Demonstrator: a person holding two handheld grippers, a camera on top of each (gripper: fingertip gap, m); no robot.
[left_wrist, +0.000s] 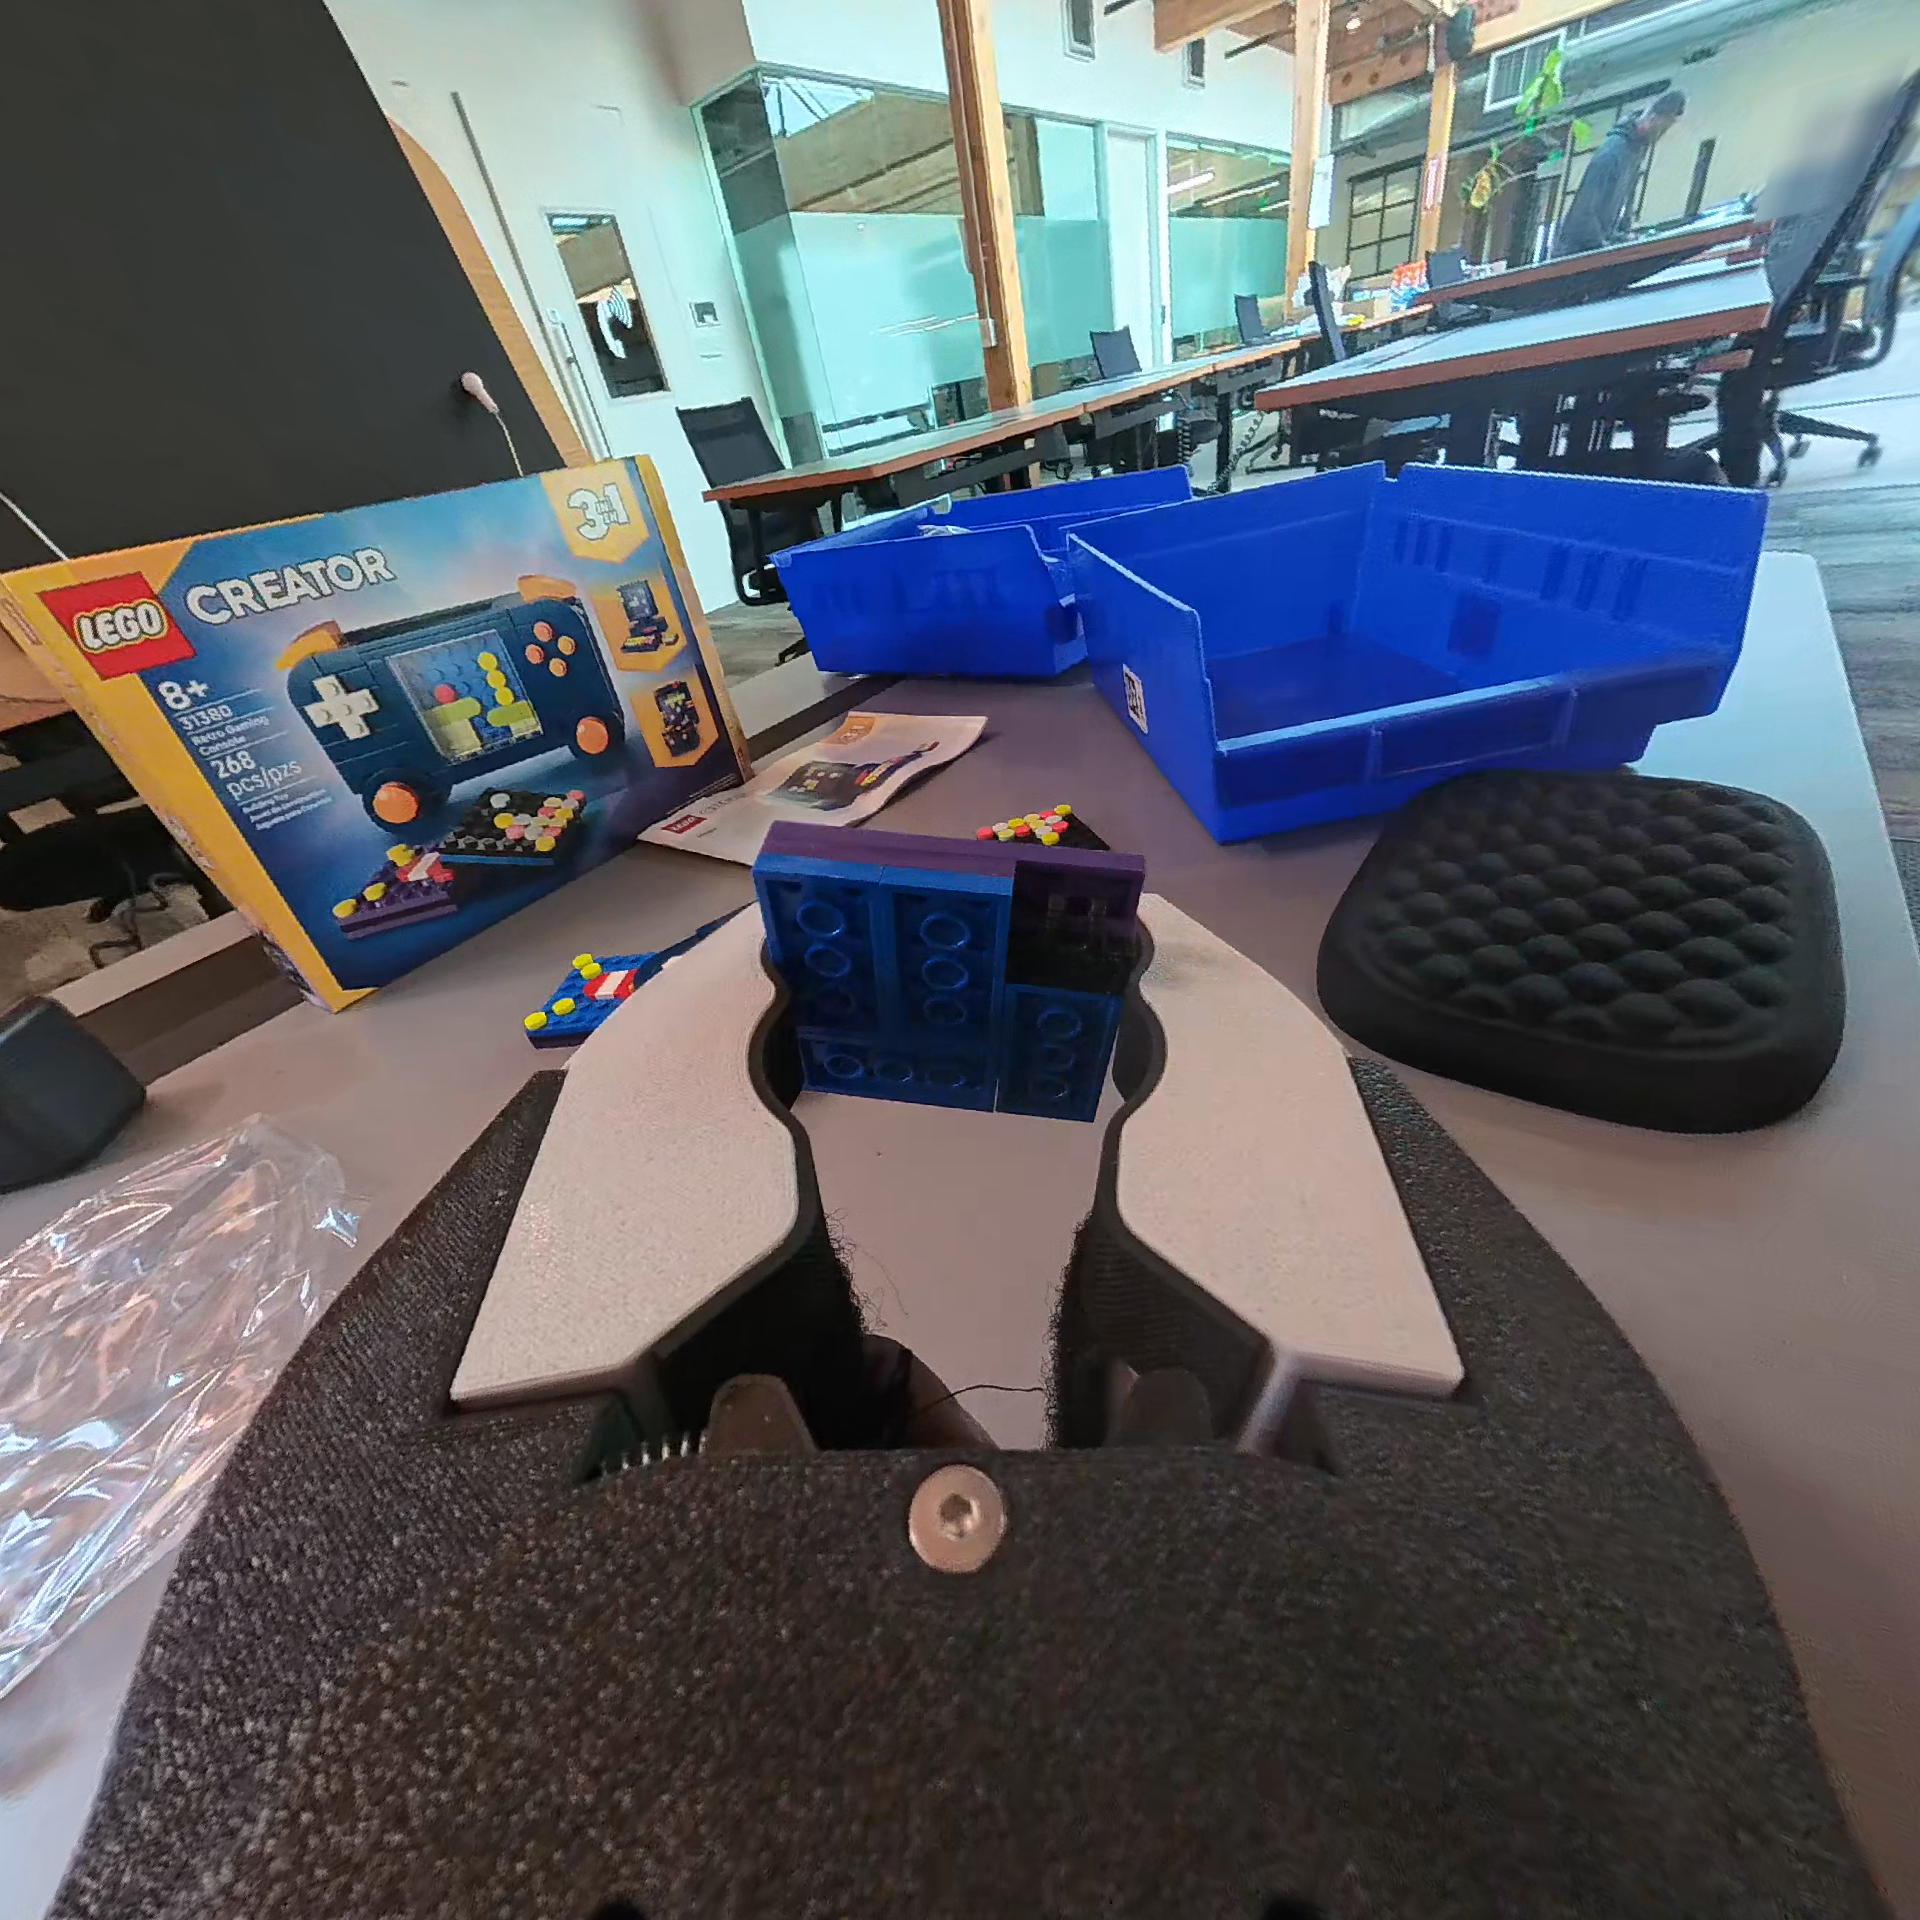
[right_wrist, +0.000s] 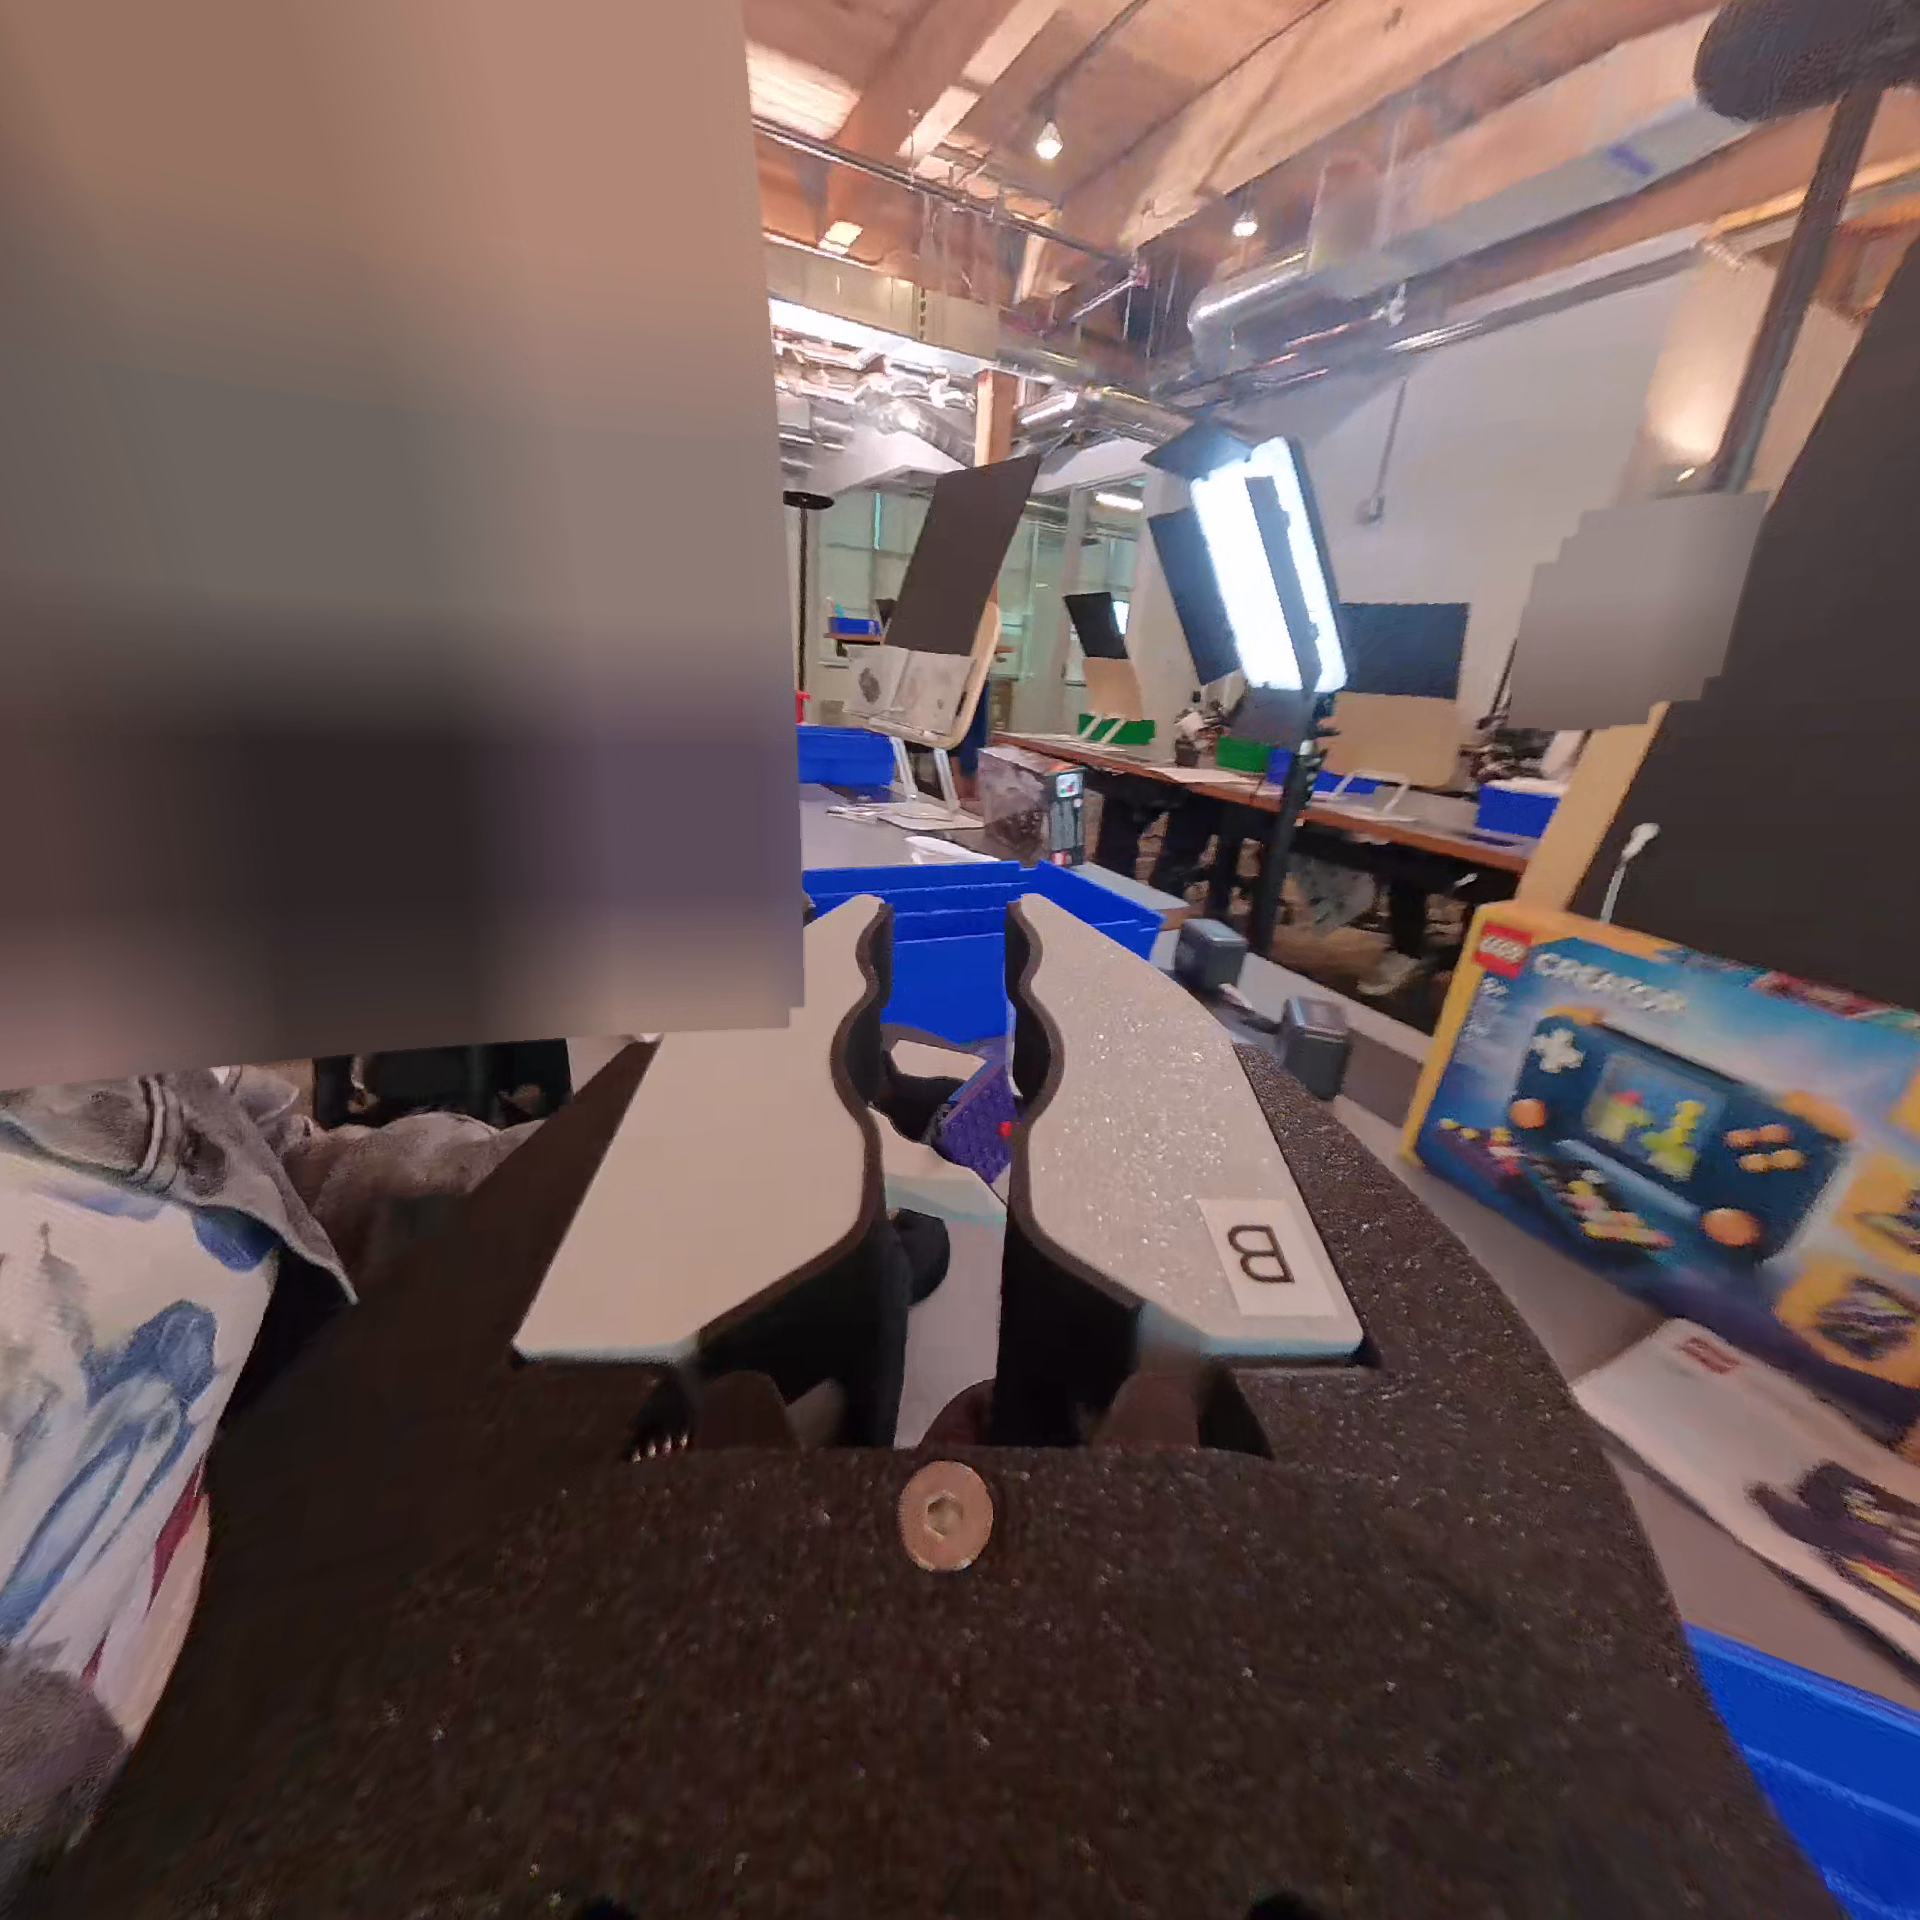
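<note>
My left gripper (left_wrist: 951, 987) is shut on a flat brick assembly (left_wrist: 914, 987) of blue, purple and black plates. It stands upright between the white fingers (left_wrist: 665, 1122) with its underside towards the camera, just above the grey table (left_wrist: 1610, 1403). My right gripper (right_wrist: 948, 925) is open by a narrow gap with nothing between its fingers. Through that gap, lower down, a purple studded piece (right_wrist: 977, 1127) shows between the other gripper's white fingers (right_wrist: 935, 1179). A small blue plate with coloured studs (left_wrist: 592, 992) lies left of the left gripper. A black one (left_wrist: 1039, 828) lies behind the held assembly.
A toy set box (left_wrist: 384, 727) stands at the back left, also in the right wrist view (right_wrist: 1683, 1132). A booklet (left_wrist: 831, 779) lies beside it. Two blue bins (left_wrist: 1403, 675) (left_wrist: 935, 592) sit behind. A black bumpy pad (left_wrist: 1579, 935) lies right, a clear plastic bag (left_wrist: 135, 1351) left. Spacing between my two grippers at the tips: around 25 cm.
</note>
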